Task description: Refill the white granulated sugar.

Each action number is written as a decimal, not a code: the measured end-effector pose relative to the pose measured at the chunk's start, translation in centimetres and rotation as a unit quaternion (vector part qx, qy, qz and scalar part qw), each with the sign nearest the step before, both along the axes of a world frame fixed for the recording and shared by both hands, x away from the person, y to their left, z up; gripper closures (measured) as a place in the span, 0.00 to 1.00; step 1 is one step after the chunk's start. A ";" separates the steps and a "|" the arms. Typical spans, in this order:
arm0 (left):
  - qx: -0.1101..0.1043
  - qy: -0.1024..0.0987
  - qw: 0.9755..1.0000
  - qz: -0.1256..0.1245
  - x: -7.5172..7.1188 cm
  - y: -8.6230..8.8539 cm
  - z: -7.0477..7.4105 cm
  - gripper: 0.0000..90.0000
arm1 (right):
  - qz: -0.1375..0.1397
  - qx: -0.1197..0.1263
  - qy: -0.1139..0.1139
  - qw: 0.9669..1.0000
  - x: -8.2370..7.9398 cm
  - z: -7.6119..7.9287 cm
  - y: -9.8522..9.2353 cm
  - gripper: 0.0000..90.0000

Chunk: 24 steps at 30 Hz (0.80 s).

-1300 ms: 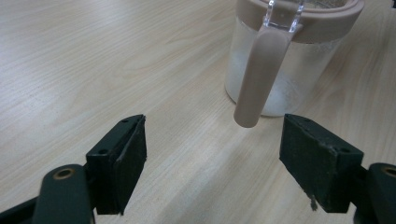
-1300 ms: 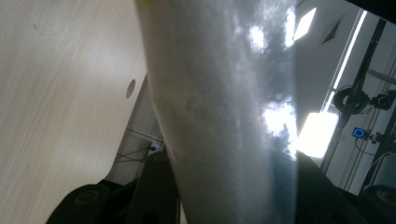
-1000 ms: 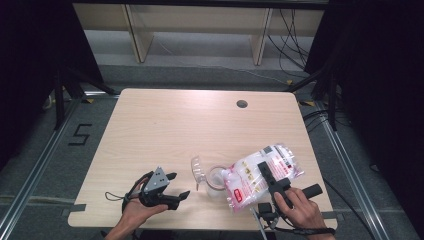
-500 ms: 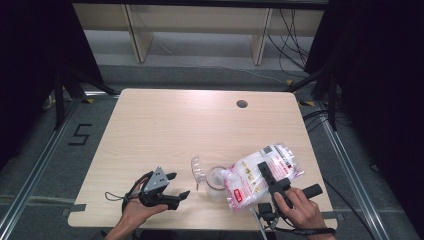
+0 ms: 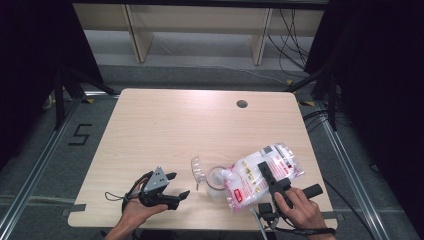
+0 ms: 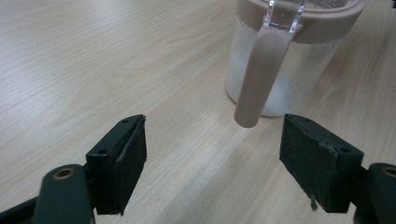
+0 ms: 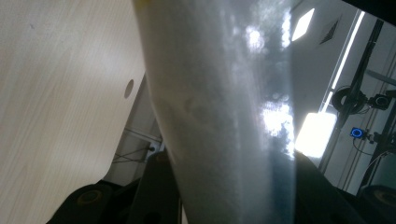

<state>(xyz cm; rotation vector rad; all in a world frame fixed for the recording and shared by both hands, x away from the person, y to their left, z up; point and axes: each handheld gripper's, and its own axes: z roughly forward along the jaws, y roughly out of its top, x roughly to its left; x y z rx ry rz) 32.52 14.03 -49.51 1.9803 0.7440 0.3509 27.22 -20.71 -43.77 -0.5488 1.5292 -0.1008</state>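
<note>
A clear jar [image 5: 216,181] with a beige rim stands near the table's front edge, its clear lid [image 5: 197,171] flipped open to the left. A plastic bag of white powder [image 5: 260,175] with a red label lies tilted with its low end over the jar's mouth. My right gripper [image 5: 264,167] is shut on the bag; in the right gripper view the bag [image 7: 224,116] stands between the jaws of the right gripper [image 7: 233,200]. My left gripper [image 5: 178,185] rests open left of the jar. The left gripper [image 6: 212,163] has nothing between its pads, and the jar [image 6: 289,60] with its beige handle [image 6: 259,79] is just ahead.
The light wooden table [image 5: 175,125] has a round cable hole [image 5: 242,104] at the back right. Metal floor rails run along both sides, and a shelf frame [image 5: 195,20] stands behind the table.
</note>
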 end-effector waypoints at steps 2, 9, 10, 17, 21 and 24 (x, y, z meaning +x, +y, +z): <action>0.001 -0.001 1.000 0.000 0.0 0.0 0.0 0.25 | 0.000 0.000 0.000 1.000 0.0 0.0 0.0 0.80; 0.003 -0.004 1.000 -0.001 0.0 0.1 0.1 0.25 | 0.000 0.000 0.001 1.000 0.0 -0.1 0.0 0.80; 0.003 -0.004 1.000 -0.001 0.0 0.1 0.1 0.25 | 0.000 0.000 0.001 1.000 0.0 -0.1 0.0 0.80; 0.003 -0.005 1.000 -0.001 0.0 0.1 0.1 0.25 | 0.001 -0.003 0.000 1.000 0.0 0.0 0.0 0.80; 0.003 -0.005 1.000 -0.002 0.0 0.1 0.0 0.25 | 0.001 -0.003 -0.001 1.000 0.0 0.0 0.0 0.81; 0.004 -0.006 1.000 0.001 0.0 0.1 0.1 0.25 | -0.001 0.002 0.000 1.000 -0.1 0.1 0.0 0.81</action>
